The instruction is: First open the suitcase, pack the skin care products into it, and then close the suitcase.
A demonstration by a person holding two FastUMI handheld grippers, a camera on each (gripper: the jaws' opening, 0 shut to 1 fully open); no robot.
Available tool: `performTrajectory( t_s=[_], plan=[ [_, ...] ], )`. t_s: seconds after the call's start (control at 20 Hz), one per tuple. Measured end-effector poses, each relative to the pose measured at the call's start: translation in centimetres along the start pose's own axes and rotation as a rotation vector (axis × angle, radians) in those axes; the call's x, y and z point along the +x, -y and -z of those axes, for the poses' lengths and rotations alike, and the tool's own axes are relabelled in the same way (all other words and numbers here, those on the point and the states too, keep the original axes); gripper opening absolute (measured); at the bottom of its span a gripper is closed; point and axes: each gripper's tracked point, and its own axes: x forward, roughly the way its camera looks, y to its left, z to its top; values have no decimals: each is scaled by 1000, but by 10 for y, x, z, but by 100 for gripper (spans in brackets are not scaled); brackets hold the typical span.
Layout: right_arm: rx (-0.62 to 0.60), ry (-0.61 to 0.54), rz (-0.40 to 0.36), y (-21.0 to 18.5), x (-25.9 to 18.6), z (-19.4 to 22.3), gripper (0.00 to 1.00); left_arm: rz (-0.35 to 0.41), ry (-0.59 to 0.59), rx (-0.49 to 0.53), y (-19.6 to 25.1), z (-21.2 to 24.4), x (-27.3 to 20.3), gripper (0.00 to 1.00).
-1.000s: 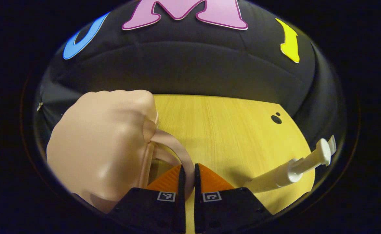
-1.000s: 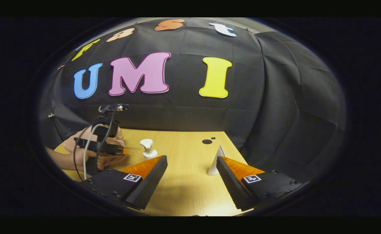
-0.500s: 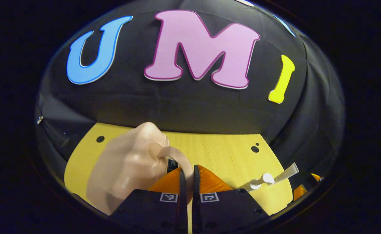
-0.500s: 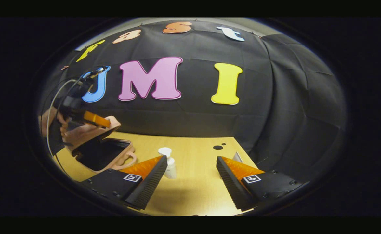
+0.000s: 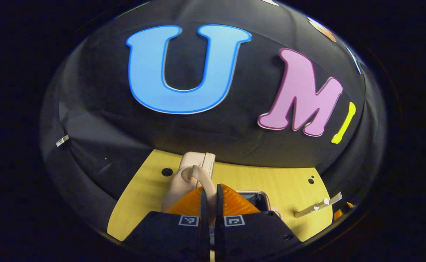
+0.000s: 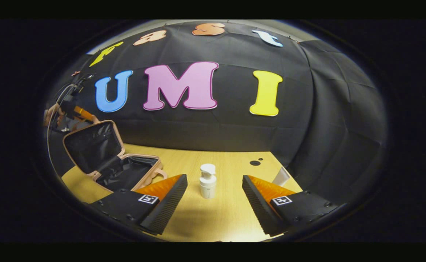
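The suitcase (image 6: 115, 160) lies open at the table's (image 6: 213, 218) left edge, its lid (image 6: 93, 145) raised steeply and showing a dark lining, the base lined in dark too. Half a second ago the lid stood only partly up; a second ago the case was shut flat. The left gripper (image 5: 210, 203) has its fingers pressed together on the lid's handle (image 5: 198, 178), a pale loop that curves up from between them; it has swung up and back with the lid. In the right gripper view that gripper (image 6: 75, 112) sits at the lid's top edge, with a hand (image 6: 52, 114) behind it.

The left gripper view looks over the lid's pale shell from behind, with a corner of the open base (image 5: 254, 198) just to the right of its fingers. The right gripper view shows the inside of both halves.

A white pump bottle (image 6: 208, 181) stands upright near the table's middle, well apart from the case. A white tube (image 6: 281, 176) stands nearer the right edge, partly behind a finger of the right gripper (image 6: 214, 198), which hangs wide open over the front edge, holding nothing. In the left gripper view the bottle (image 5: 313, 208) and tube (image 5: 333, 198) appear far right, small and overlapping.
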Motion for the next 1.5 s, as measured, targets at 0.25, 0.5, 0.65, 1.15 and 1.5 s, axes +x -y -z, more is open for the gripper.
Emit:
performTrajectory(
  t_s=[0.25, 0.5, 0.65, 1.15, 1.5],
  plan=[
    [26, -52, 46, -12, 0, 15, 97, -202, -11, 155, -141, 39, 53, 10],
    [-17, -84, 65, -25, 6, 33, 97, -176, -63, 168, -192, 89, 107, 10],
    [30, -122, 48, -36, 4, 47, 97, -153, -105, 107, -208, 122, 131, 6],
    [-9, -88, 72, -17, -3, 53, 97, -281, -81, 139, -233, 132, 111, 57],
    [17, -60, 55, 3, -5, 32, 97, -209, 211, 148, -118, 70, 11, 98]
  ],
)
